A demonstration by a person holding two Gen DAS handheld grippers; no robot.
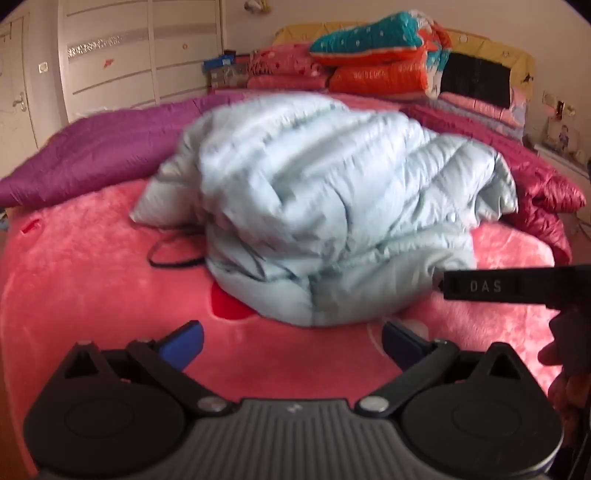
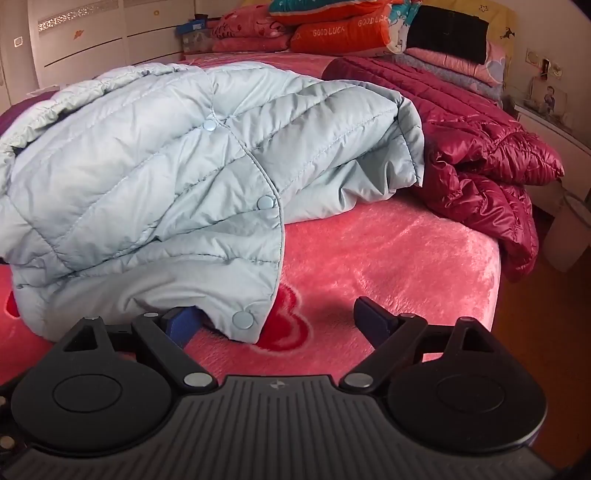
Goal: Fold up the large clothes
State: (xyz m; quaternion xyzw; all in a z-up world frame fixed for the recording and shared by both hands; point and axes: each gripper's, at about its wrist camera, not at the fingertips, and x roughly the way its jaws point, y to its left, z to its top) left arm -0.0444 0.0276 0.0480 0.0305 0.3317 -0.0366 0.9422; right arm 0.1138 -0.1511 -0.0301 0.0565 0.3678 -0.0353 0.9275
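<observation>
One pale blue quilted jacket (image 2: pixel 177 155) lies crumpled in a heap on the pink plush bedcover (image 2: pixel 388 251), near the middle of the bed's near half. Four round snap buttons show along its front edge in the right wrist view, the lowest at the hem corner nearest the camera. In the left wrist view the same jacket (image 1: pixel 314 192) is blurred, and one thin dark cord (image 1: pixel 166 254) loops on the cover just beside its left side.

The right gripper (image 2: pixel 277 325) stands spread wide, tilted down toward the bed. Its left finger sits right at the jacket's hem, partly tucked under the fabric, while its right finger is apart from the jacket, over bare cover; nothing is pinched. The left gripper (image 1: pixel 291 339) is also spread wide and empty, hovering above the cover just short of the jacket's near edge. At the right edge of that view a dark bar with white letters crosses in front of the jacket, and part of a hand (image 1: pixel 565 354) shows below it.

Two more padded garments lie on the bed: one purple (image 1: pixel 92 158) to the left, one shiny dark red (image 2: pixel 480 158) to the right, touching the blue jacket. Folded quilts and pillows (image 2: pixel 340 29) are stacked at the head of the bed. White wardrobe doors (image 1: pixel 110 55) stand behind on the left.
</observation>
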